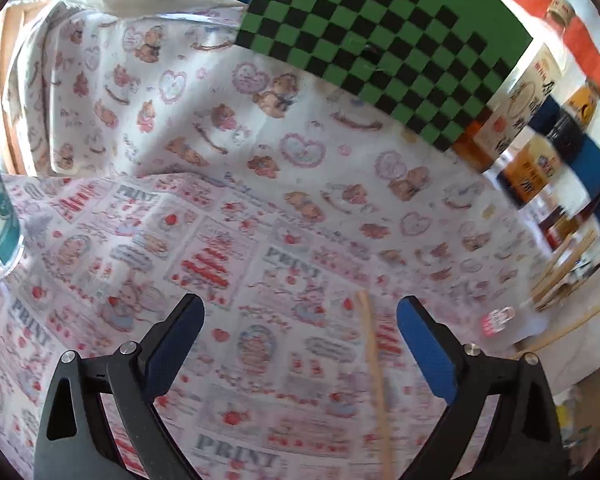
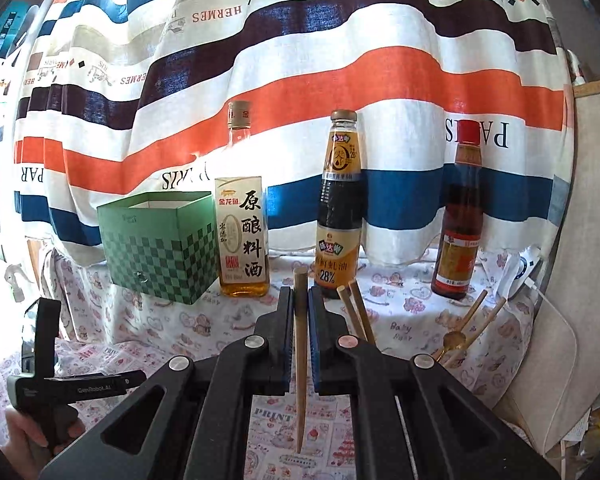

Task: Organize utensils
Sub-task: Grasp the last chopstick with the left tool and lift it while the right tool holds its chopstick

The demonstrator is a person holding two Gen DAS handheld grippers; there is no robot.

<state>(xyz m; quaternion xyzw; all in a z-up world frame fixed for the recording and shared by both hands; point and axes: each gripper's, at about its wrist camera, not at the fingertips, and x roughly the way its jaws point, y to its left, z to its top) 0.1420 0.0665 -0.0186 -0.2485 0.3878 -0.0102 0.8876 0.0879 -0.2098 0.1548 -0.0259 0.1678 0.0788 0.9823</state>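
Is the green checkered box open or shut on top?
Open: the green checkered box has no lid, and its pale inner walls show above the rim.

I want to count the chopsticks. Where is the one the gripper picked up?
In the right wrist view, the chopstick stands pinched upright in the right gripper, in front of the dark sauce bottle.

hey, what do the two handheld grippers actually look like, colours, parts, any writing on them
Both look alike: the left gripper and right gripper have black angular linkage arms with cut-out windows, round silver pivot bolts, and blue ribbed finger pads. Seen from the right wrist view, the left unit's black body carries small pale lettering. No cables visible.
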